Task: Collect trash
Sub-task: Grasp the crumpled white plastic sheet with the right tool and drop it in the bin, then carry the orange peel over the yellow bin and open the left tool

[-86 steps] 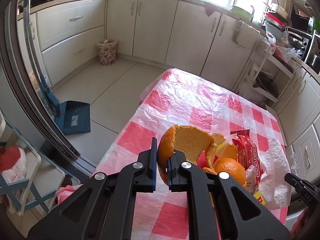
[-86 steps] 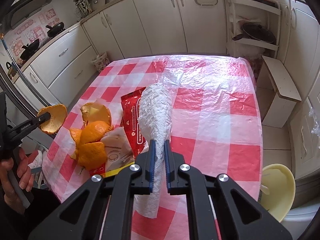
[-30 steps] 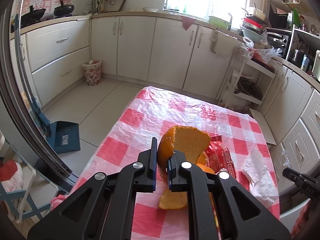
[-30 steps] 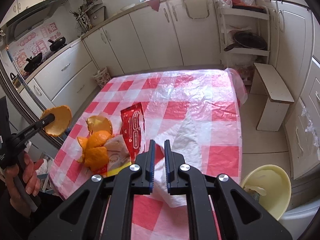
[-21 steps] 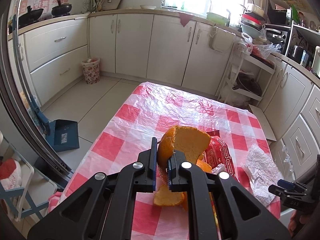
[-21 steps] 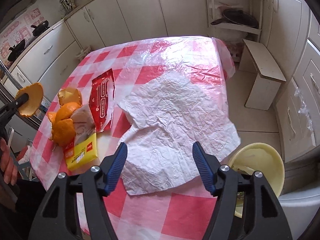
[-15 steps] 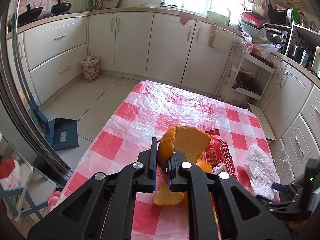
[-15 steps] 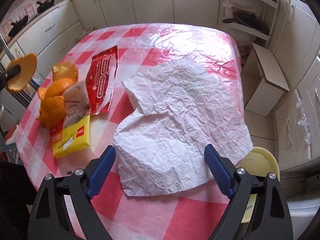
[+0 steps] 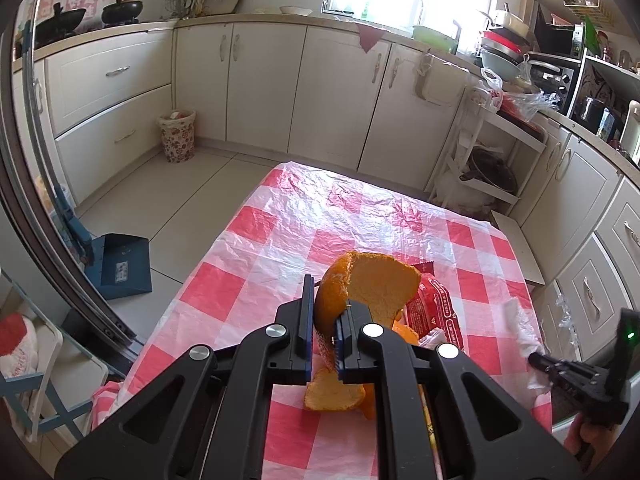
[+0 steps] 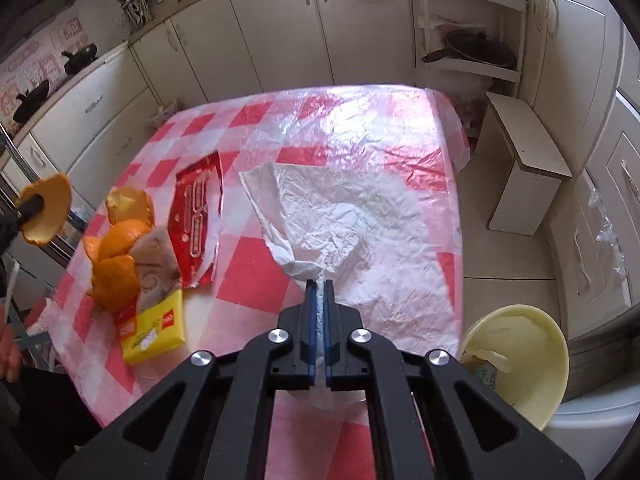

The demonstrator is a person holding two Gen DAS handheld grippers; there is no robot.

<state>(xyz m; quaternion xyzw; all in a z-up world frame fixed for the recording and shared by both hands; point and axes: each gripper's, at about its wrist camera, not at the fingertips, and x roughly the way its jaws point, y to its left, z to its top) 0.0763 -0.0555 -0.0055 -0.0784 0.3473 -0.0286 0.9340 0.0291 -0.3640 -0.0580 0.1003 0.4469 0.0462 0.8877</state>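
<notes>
Tissue is pinched in my R gripper, bunched up off the checked tablecloth, w/ yellow bin just right. L gripper clamped on orange peel above table; more peels, wrappers lie further left.

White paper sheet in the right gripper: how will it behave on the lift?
Likely floppy: the white paper sheet bunches into folds at the right gripper. Probably very light; thin and crinkled. The rest, lying on the tablecloth, may drag behind.
</notes>
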